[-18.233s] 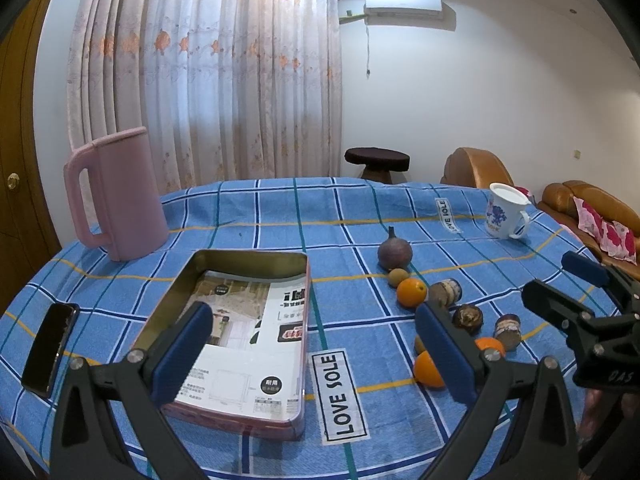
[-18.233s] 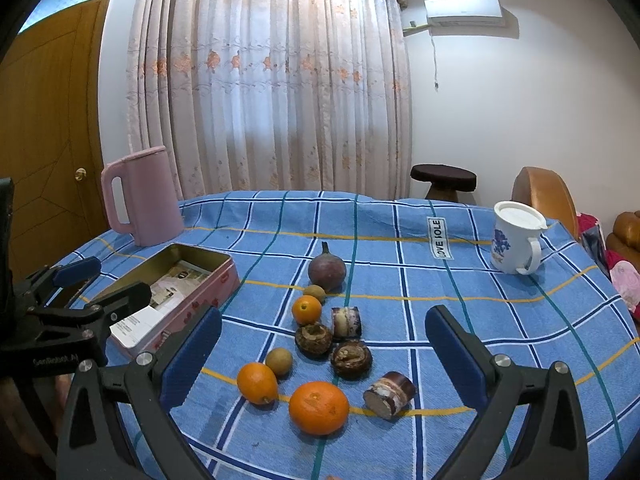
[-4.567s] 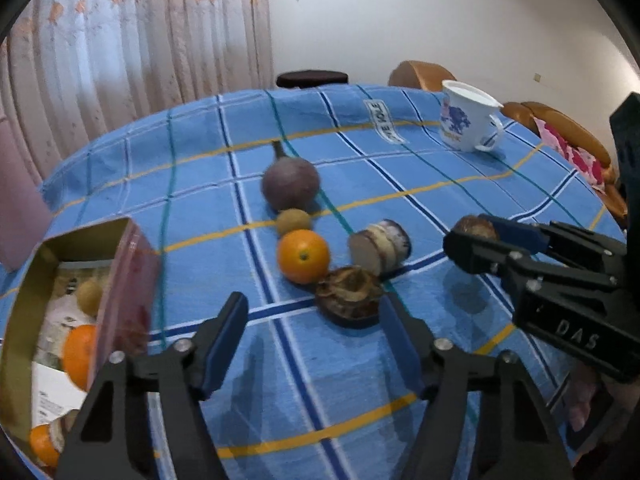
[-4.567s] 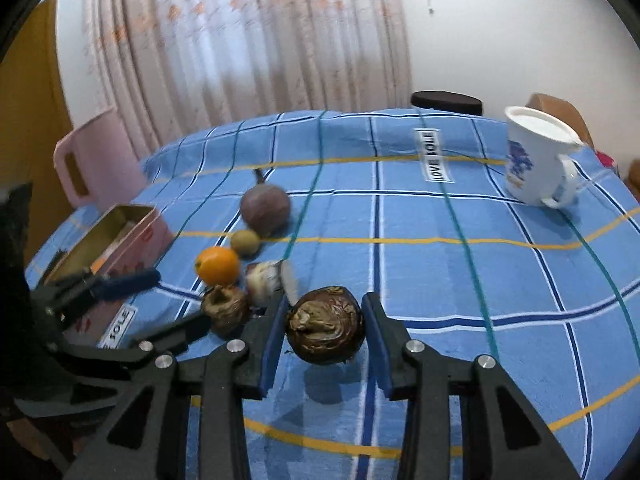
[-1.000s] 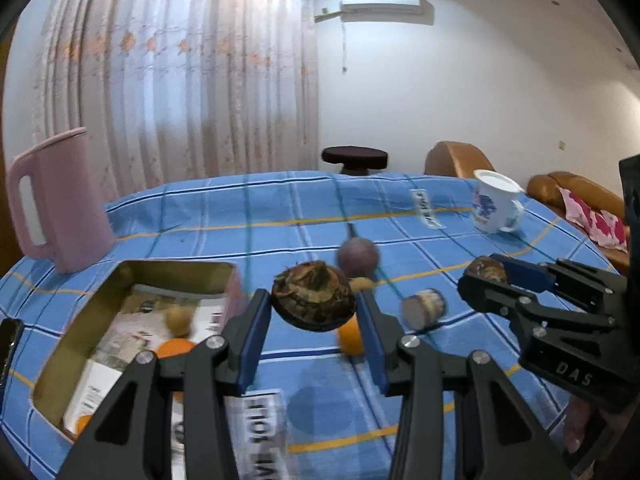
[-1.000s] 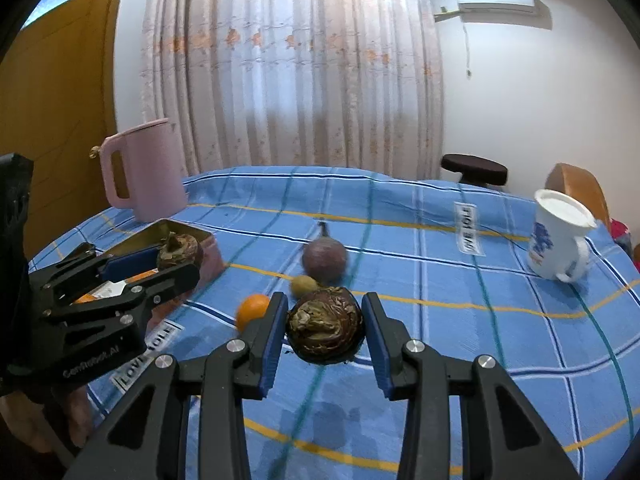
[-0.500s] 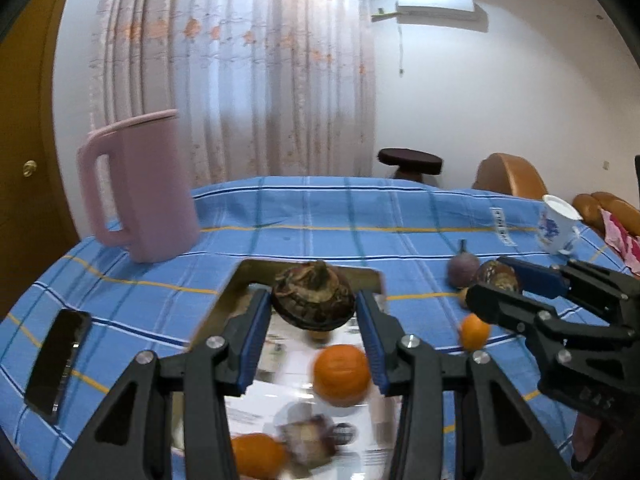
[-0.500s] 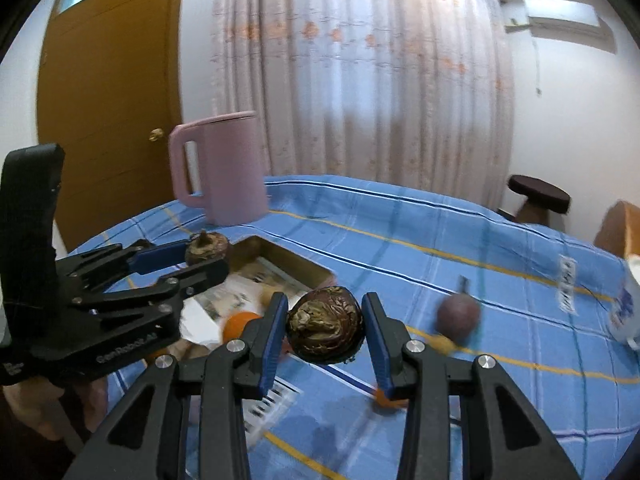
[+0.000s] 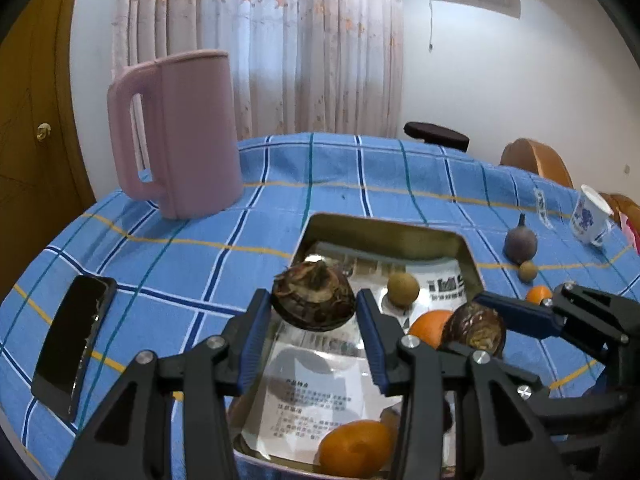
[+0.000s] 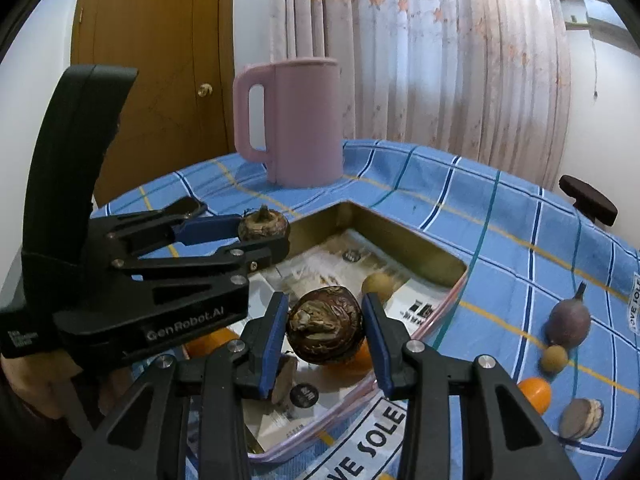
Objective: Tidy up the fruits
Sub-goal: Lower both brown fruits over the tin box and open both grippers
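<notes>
My left gripper (image 9: 314,334) is shut on a brown water chestnut (image 9: 314,300) and holds it above the metal tin (image 9: 384,232). My right gripper (image 10: 325,342) is shut on a second brown water chestnut (image 10: 325,330), also above the tin (image 10: 404,236). In the tin lie oranges (image 9: 354,448), a small tan fruit (image 9: 403,289) and printed paper. On the cloth remain a purple fruit (image 9: 519,242), a small tan fruit (image 9: 527,271), an orange (image 10: 534,392) and a cut brown piece (image 10: 580,424).
A pink jug (image 9: 180,132) stands beyond the tin on the blue checked tablecloth. A black phone (image 9: 74,342) lies at the left edge. A white cup (image 9: 590,216) stands far right. A stool and sofa are beyond the table.
Both grippers have swung left and come closer over the tin, each still holding its water chestnut. The tin now lies right under them.
</notes>
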A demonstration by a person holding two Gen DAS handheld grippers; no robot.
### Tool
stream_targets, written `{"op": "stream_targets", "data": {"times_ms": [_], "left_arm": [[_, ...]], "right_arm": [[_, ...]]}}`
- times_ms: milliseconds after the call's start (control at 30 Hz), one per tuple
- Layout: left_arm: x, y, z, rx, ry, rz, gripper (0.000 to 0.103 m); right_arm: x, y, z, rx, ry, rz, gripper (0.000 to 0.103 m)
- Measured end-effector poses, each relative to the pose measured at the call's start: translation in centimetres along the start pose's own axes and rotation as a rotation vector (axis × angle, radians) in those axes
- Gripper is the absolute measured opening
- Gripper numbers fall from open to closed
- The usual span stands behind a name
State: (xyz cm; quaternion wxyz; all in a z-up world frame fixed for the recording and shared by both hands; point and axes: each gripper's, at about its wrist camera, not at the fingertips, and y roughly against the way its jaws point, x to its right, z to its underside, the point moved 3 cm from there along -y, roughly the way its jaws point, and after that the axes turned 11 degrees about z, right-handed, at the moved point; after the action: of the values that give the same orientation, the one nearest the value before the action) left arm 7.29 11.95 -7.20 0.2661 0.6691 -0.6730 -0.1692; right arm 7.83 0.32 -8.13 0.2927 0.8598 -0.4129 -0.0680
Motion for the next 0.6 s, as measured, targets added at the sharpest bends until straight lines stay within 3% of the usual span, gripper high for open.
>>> {"op": "stream_targets", "data": {"times_ms": [233, 300, 367, 467, 600], "left_arm": [[0.2, -0.7, 0.5, -0.029, 0.003, 0.002, 0.047], [0.4, -0.5, 0.5, -0.029, -0.003, 0.002, 0.053], [0.7, -0.2, 0.4, -0.024, -0.002, 0.023, 0.072], [1.3, 0.9, 0.1, 0.014, -0.022, -0.003, 0.087], [1.3, 2.3, -0.7, 0.06, -0.011, -0.01, 0.096]], "right_arm": [[0.0, -0.4, 0.8, -0.045, 0.008, -0.053, 0.041], [-0.4, -0.5, 1.0, -0.054, 0.026, -0.055, 0.048], [-0.9, -0.2, 1.1, -0.038, 0.045, -0.066, 0.071], [-1.1, 0.5, 1.1, -0.018, 0.055, -0.068, 0.071], [0.2, 2.2, 1.2, 0.016, 0.055, -0.017, 0.071]]}}
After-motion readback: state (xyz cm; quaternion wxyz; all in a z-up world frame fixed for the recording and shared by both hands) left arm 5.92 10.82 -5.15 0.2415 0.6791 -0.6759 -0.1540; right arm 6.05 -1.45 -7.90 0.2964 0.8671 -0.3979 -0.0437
